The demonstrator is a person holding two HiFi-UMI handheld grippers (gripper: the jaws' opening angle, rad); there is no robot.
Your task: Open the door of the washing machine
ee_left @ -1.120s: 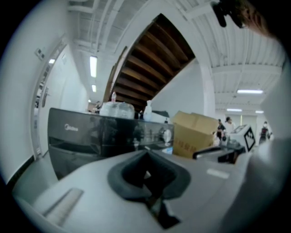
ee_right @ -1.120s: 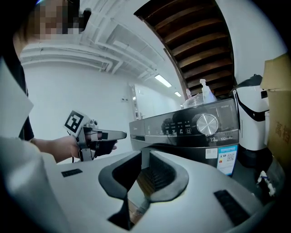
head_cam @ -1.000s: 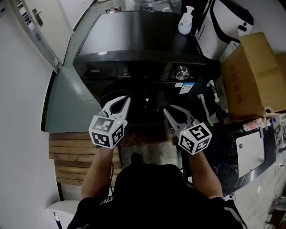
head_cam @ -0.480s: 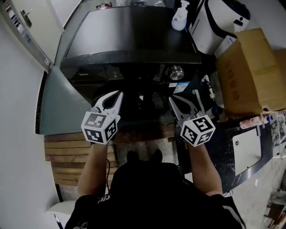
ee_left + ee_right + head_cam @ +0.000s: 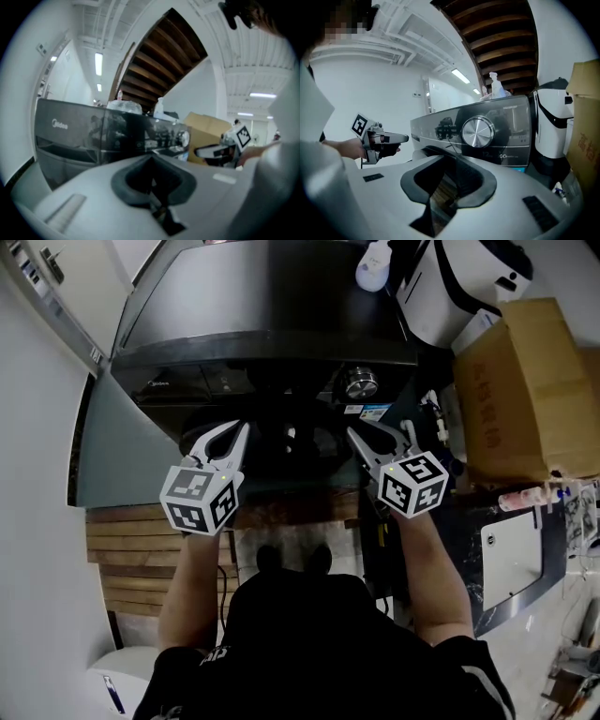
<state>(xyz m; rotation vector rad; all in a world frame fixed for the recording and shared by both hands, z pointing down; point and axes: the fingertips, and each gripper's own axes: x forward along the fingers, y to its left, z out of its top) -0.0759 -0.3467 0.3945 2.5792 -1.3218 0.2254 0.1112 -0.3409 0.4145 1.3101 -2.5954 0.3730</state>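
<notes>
Your left gripper (image 5: 242, 433) has its jaws pressed together with nothing between them. Your right gripper (image 5: 356, 437) has just been opening its jaws. They now stand apart, and only the floor shows through the gap.

Both grippers point at the front of the washing machine (image 5: 262, 306), one on each side of the door (image 5: 298, 448). The door sits low on the front face, below the control knob (image 5: 356, 383). The space between the two grippers, in front of the door, is open.

On your left, the slatted wooden platform (image 5: 131, 549) ends against a white wall (image 5: 37, 484). A grey panel (image 5: 122, 460) lies just beside the machine's left edge. On your right, a cardboard box (image 5: 525, 381) stands near the machine.

At the far edge of the machine's top, a pump bottle (image 5: 372, 263) is cut off by the frame.

The door lies in deep shadow, so its rim and handle cannot be made out. It is also not possible to tell whether either gripper tip touches the door.
</notes>
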